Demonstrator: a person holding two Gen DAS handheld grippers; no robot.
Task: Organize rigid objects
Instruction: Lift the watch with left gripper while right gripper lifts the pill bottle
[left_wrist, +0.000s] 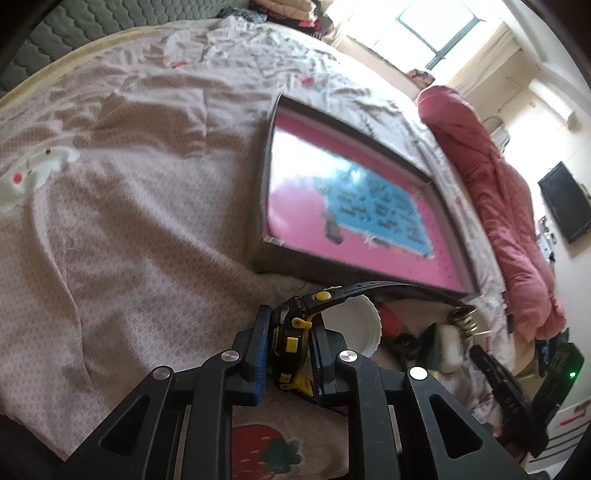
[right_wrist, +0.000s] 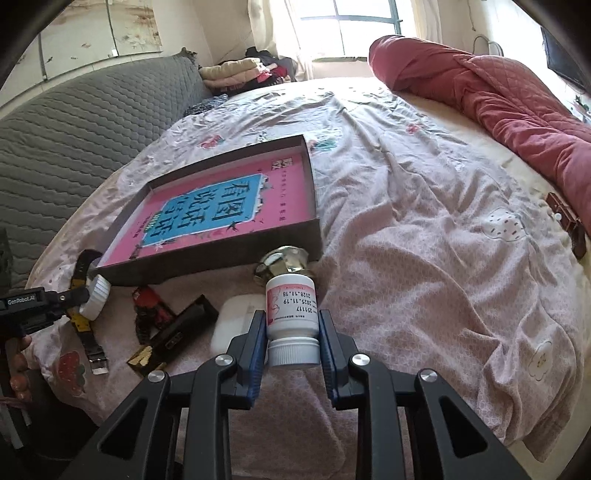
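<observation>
Watch (left_wrist: 291, 343) clamped between left gripper (left_wrist: 286, 345) pads; white bottle (right_wrist: 291, 314) gripped between right gripper (right_wrist: 293, 332) pads, cap toward camera.

- The left claw (left_wrist: 288, 354) had black linkage arms, round silver screws and blue pads.
- The right claw (right_wrist: 292, 339) looked alike.
- "GenRobot.AI" was printed white on the left claw's side.

Bright sun pours in from the window (left_wrist: 436, 27) at the top (all white glare). Edges curve, corners go black, and the pink tray (left_wrist: 347, 206) looks blurry.
</observation>
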